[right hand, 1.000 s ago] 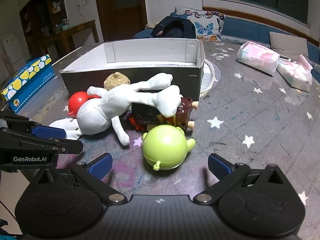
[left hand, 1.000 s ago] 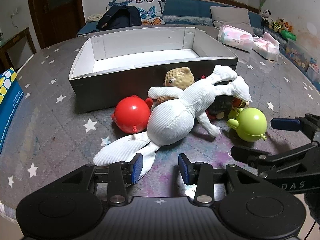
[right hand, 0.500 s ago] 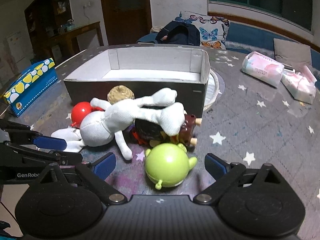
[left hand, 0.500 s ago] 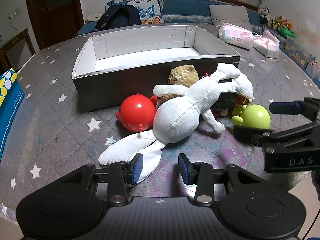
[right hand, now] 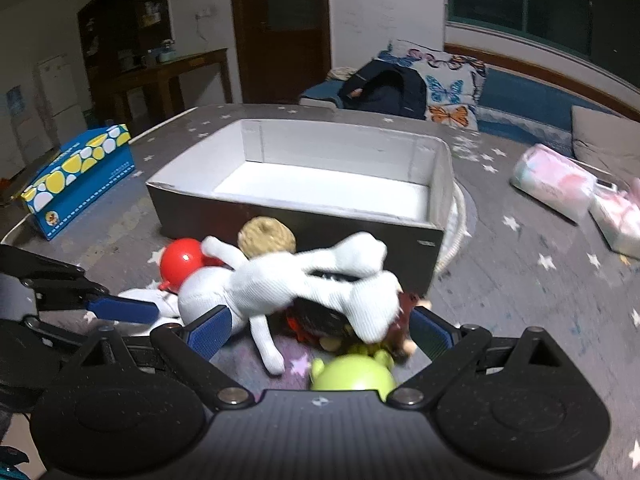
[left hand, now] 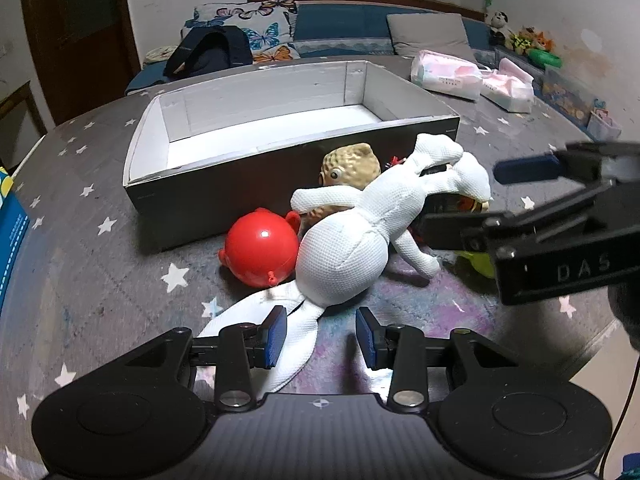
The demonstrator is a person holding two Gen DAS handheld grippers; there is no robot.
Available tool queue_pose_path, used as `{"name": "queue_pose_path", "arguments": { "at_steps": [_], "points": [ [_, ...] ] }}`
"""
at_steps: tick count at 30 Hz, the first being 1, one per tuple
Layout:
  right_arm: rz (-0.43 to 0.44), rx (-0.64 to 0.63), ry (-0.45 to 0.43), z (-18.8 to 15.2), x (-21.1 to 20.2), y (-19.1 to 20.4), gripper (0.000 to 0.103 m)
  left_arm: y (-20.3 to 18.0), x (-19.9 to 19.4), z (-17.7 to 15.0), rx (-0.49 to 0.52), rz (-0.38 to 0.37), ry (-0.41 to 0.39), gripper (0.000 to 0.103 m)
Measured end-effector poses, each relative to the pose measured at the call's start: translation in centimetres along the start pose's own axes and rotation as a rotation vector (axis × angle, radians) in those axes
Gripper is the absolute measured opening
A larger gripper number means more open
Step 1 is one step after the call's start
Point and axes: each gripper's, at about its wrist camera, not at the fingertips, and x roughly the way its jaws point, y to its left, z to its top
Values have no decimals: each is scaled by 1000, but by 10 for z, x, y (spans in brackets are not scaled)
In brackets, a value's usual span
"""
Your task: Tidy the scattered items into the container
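Note:
An empty box [left hand: 256,136] with white inside and dark walls stands on the starry table; it also shows in the right wrist view [right hand: 320,184]. Toys lie piled against its near wall: a white plush rabbit [left hand: 352,240] [right hand: 304,284], a red ball toy [left hand: 260,252] [right hand: 182,260], a tan round toy [left hand: 352,168] [right hand: 266,236], a green ball toy [right hand: 352,374] [left hand: 478,262] and dark toys [right hand: 316,320] under the rabbit. My left gripper [left hand: 320,338] is open over the rabbit's ears. My right gripper [right hand: 320,330] is open, above the green toy and the rabbit's head.
A blue tissue box [right hand: 80,176] with yellow spots stands at the table's left edge. Pink tissue packs [left hand: 448,74] [right hand: 556,184] lie at the right rear. A white round mat [right hand: 456,228] sticks out beside the box. A sofa with cushions and a dark bag [left hand: 208,52] lies behind.
My right gripper has moved forward and up over the green toy, toward the rabbit's head. My left gripper has crept slightly closer to the rabbit's ears. The toys have not moved.

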Motion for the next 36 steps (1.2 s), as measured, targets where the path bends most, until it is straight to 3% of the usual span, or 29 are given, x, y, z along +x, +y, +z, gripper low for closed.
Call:
{"name": "queue_pose_path", "arguments": {
  "at_steps": [15,22,32,36],
  "points": [
    [51,-105,-20,29,8,7,93,7,13,0,40,-38,-44,33],
    [125,-177,9,28,18,27,93,14,13,-2,73,-36,-51,13],
    [224,-274,73,15,23,48,93,37,5,-9,99,-1,-48,15],
    [222,-317,92,8,21,54,90,39,-2,-11,134,-5,-66,15]
  ]
}}
